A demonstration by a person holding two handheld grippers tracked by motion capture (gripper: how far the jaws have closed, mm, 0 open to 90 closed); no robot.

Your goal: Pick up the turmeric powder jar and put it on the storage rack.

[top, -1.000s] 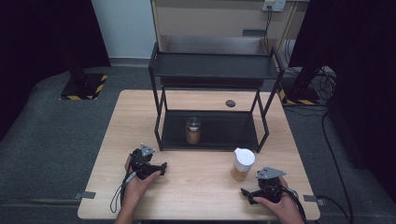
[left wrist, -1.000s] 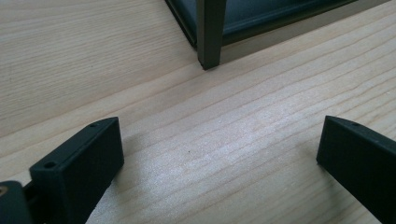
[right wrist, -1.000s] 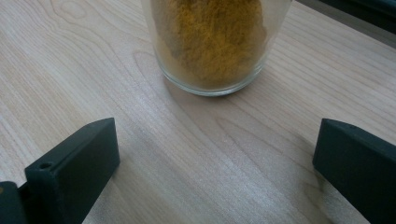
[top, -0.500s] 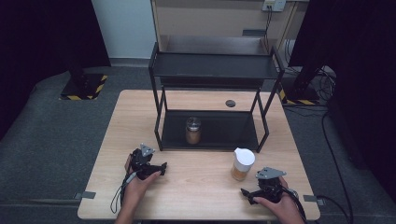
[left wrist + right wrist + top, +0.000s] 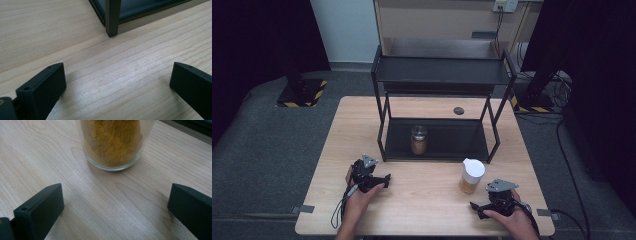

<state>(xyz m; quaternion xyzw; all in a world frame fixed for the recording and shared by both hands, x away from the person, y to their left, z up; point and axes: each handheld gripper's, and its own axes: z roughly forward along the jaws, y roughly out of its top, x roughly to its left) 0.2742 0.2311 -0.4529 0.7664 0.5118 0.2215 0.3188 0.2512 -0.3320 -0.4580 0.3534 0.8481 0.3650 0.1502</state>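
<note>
A clear glass jar with a white lid [image 5: 472,175] stands upright on the light wooden bench [image 5: 427,205], near its front right part, just in front of the right front leg of the black metal two-tier rack [image 5: 439,75]. Its lower part holds orange-yellow powder, which in the right gripper view [image 5: 113,142] heaps against the glass down to the thick transparent base. The lid sits closed on top.
</note>
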